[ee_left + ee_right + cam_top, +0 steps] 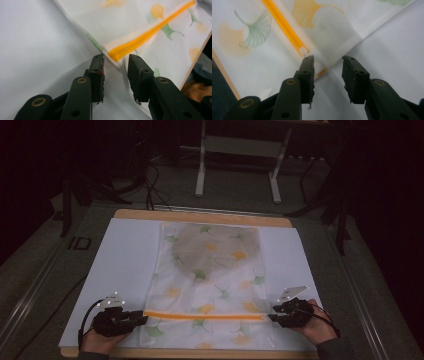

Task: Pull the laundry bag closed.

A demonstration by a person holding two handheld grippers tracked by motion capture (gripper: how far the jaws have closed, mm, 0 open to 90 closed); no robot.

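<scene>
Nearest you, your left tool point(142, 319) sits at the left end of the orange zipper strip point(204, 315), and your right tool point(272, 315) sits at its right end, both low over the near part of the surface point(125, 251). In the left gripper view, your left tool point(115, 65) has its jaws parted a little, with the strip's end and the bag's edge lying between them; I cannot tell whether they touch the fabric. In the right gripper view, your right tool point(327, 66) is likewise parted, with the bag's corner seam between the jaws and nothing gripped.

The laundry bag point(210, 280) lies flat down the middle of the white sheet, its near edge close to the surface's wooden front rim point(200, 353). Bare white sheet flanks it on both sides, wider on the left. The bag is thin white fabric printed with green and orange ginkgo leaves, and the orange strip runs across it near your hands. Farther off, a rounded greyish shape point(216, 247) shows through the far half of the bag, which reaches almost to the far wooden rim point(202, 216).
</scene>
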